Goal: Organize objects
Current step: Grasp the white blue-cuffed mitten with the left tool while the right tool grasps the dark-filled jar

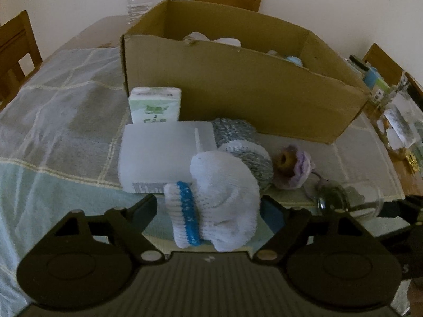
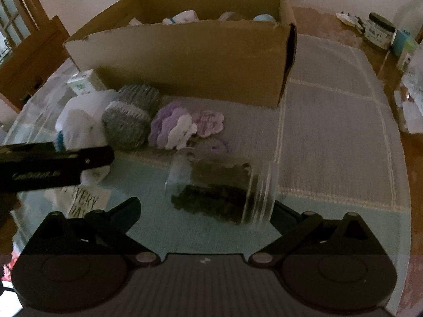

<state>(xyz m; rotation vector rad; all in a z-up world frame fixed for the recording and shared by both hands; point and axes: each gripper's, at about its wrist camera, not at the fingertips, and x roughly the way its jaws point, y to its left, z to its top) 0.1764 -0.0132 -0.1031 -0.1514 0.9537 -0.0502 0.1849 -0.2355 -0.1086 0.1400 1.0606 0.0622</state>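
Presently, item one: left gripper (image 1: 208, 206), fingers partway closed on a rolled white sock with a blue band (image 1: 214, 206); the left pad meets the cuff, the right pad presses the sock's bulge. It points steeply down at the counter (image 1: 66, 121).

Item two: right gripper (image 2: 206, 206), fingers spread wide. A clear jar of dark contents (image 2: 219, 190) lies on its side between them; its threaded mouth sits at the right finger, but whether the pads press it I cannot tell, as the jar is blurred. This gripper also tilts steeply downward.

Item three: behind the sock, a white packet (image 1: 158, 153), a small green-printed tissue pack (image 1: 156, 105) and a rolled grey knit piece (image 1: 243, 148), all just before the cardboard box (image 1: 238, 89).

Item four: purple crocheted flowers (image 2: 182, 126) between the grey roll and the jar.
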